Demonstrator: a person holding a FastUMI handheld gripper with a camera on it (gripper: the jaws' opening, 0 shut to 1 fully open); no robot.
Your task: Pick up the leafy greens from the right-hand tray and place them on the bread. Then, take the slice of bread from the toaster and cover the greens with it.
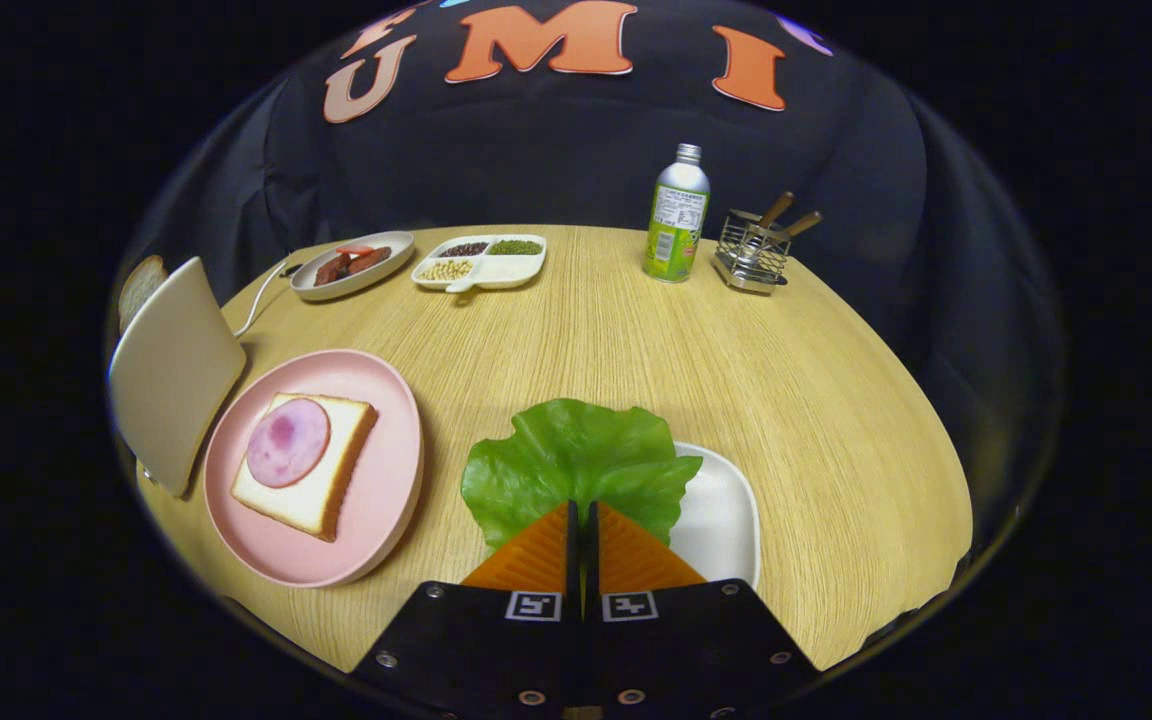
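My gripper [582, 507] is shut on the stem end of a green lettuce leaf [576, 465], which spreads out just ahead of the fingers. The leaf hangs over the left part of a white tray [721, 510] and the bare wood beside it. To the left a pink plate [381, 510] carries a slice of bread [331, 490] topped with a round slice of ham [288, 442]. Further left stands a cream toaster [171, 370], and a second slice of bread [139, 285] sticks out behind it.
At the table's far side are a small plate of sausages [351, 265], a divided white dish of beans and seeds [481, 262], a green-labelled metal bottle [677, 215] and a wire holder [751, 255] with wooden-handled utensils. A white cord [258, 302] runs from the toaster.
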